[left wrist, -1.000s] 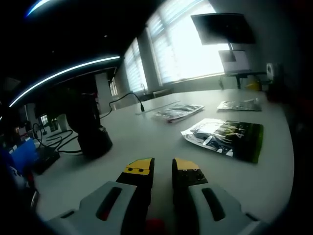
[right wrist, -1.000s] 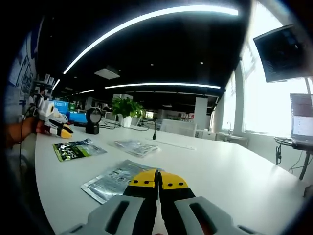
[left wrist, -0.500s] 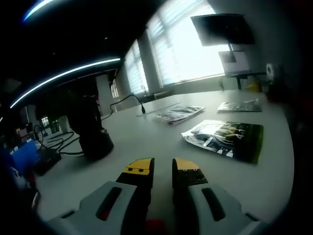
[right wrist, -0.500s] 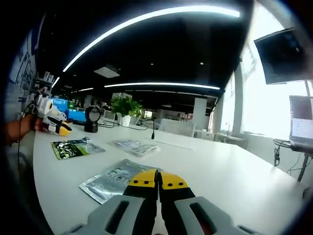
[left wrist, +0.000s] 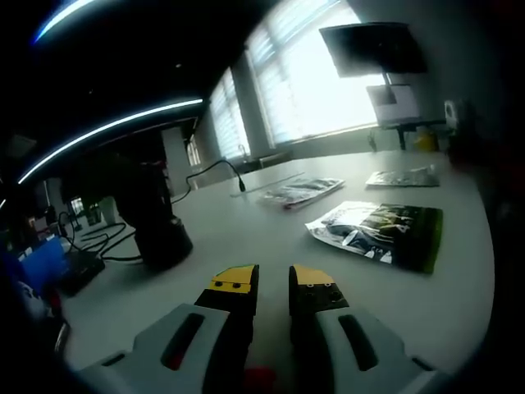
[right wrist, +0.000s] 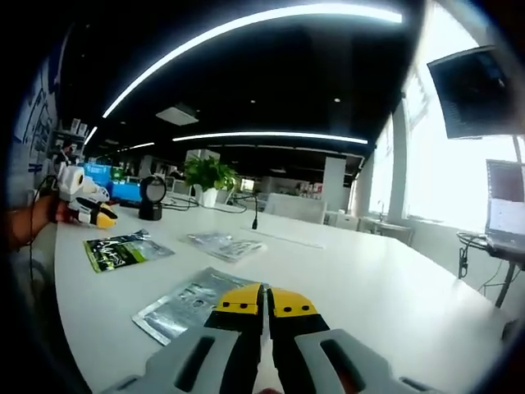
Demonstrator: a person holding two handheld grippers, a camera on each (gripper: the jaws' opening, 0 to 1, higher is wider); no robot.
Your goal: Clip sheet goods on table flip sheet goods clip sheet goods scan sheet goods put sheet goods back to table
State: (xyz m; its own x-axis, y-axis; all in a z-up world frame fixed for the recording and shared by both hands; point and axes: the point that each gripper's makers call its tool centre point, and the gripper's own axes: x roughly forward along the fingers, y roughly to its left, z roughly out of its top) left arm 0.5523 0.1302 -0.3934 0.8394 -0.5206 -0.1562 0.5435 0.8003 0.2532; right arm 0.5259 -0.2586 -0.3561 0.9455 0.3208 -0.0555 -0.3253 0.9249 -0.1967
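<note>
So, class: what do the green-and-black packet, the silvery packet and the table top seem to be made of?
Green-and-black packet: probably glossy printed plastic film, since window light glints off its crinkled face.
Silvery packet: looks like foil or metallised film, grey with a dull sheen.
Table: a smooth white top, perhaps laminate; the exact material cannot be told.

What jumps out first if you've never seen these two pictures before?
Probably the green and silver packet lying flat on the white table, ahead and right of the left claw. In the right gripper view, a silver packet lies just left of the right claw, whose jaws are closed together.
</note>
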